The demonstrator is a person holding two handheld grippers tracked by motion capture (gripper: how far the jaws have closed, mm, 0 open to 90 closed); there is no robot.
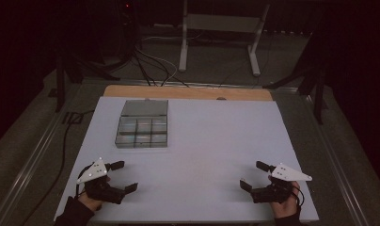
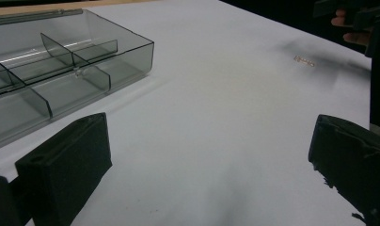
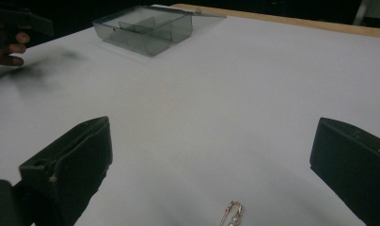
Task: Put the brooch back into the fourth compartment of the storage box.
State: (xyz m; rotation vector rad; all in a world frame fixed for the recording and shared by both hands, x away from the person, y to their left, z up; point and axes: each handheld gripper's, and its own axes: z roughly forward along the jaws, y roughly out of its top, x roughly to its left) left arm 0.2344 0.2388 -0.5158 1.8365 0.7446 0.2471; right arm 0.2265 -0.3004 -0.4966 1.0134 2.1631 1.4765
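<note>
A clear grey compartment box [image 1: 142,125] stands on the white table [image 1: 207,141] at the far left, lid folded open behind it; its compartments look empty. In the left gripper view the box [image 2: 61,70] is ahead and to the left. My left gripper [image 1: 125,176] rests near the front left edge, open, nothing between its jaws [image 2: 209,160]. Near the front right my right gripper [image 1: 253,175] is open too. A small gold pin with pale beads [image 3: 232,213] lies on the table between the right gripper's jaws, untouched; the same pin [image 2: 304,60] looks tiny in the left gripper view.
A wooden strip [image 1: 188,92] runs along the table's far edge. Beyond it stand a white frame's legs [image 1: 183,42] and floor cables [image 1: 150,66]. A cable [image 1: 63,141] trails down the left side. Dark stands flank the table.
</note>
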